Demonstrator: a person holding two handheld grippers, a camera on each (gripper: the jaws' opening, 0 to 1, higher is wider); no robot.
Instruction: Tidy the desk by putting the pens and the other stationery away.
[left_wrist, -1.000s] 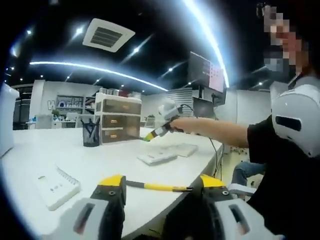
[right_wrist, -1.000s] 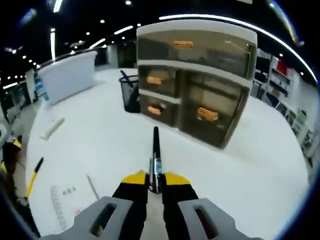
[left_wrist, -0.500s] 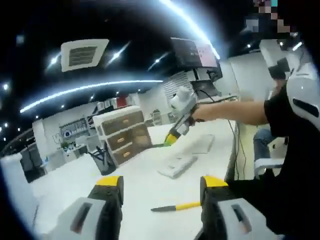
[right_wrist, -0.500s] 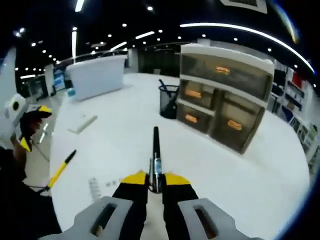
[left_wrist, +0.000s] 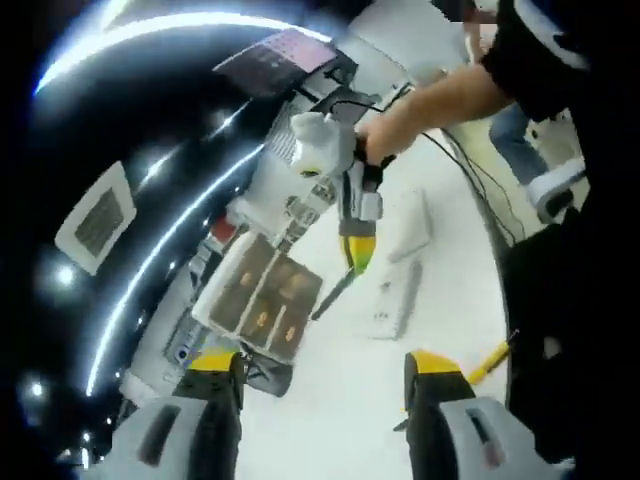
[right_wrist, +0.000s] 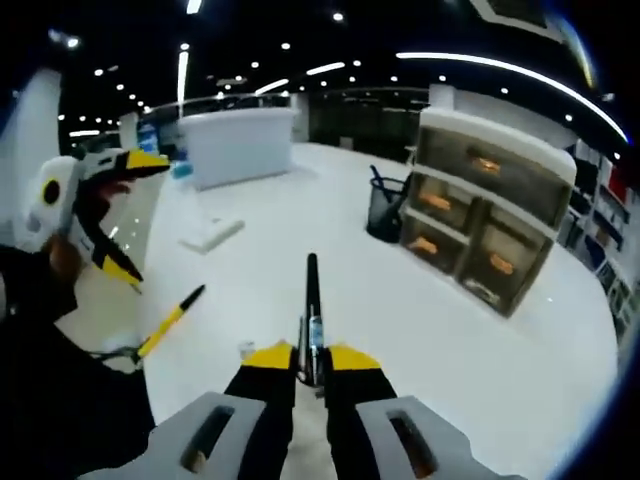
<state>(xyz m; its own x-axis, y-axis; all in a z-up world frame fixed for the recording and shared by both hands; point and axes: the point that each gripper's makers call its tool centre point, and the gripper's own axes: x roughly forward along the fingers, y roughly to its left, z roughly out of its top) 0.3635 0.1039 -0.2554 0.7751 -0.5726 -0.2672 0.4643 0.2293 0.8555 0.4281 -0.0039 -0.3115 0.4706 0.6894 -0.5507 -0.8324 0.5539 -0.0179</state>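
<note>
My right gripper (right_wrist: 311, 355) is shut on a slim black pen (right_wrist: 312, 298) that points forward over the white desk (right_wrist: 330, 240). In the left gripper view that same right gripper (left_wrist: 352, 258) hangs above the desk in a person's hand, the black pen (left_wrist: 333, 291) sticking out of it. My left gripper (left_wrist: 322, 362) is open with nothing between its jaws; it also appears at the left (right_wrist: 135, 215) of the right gripper view. A yellow pen (right_wrist: 170, 322) lies near the desk edge, also seen as yellow pen (left_wrist: 490, 360).
A grey drawer unit (right_wrist: 490, 240) stands at the far right, with a black mesh pen cup (right_wrist: 385, 208) beside it. A white bin (right_wrist: 240, 145) sits at the back. Flat white items (right_wrist: 212, 233) (left_wrist: 400, 290) lie on the desk.
The left view has rolled sharply as that hand lifted and turned. The right gripper, still holding the black pen, has drawn back, so the drawers look smaller and farther right.
</note>
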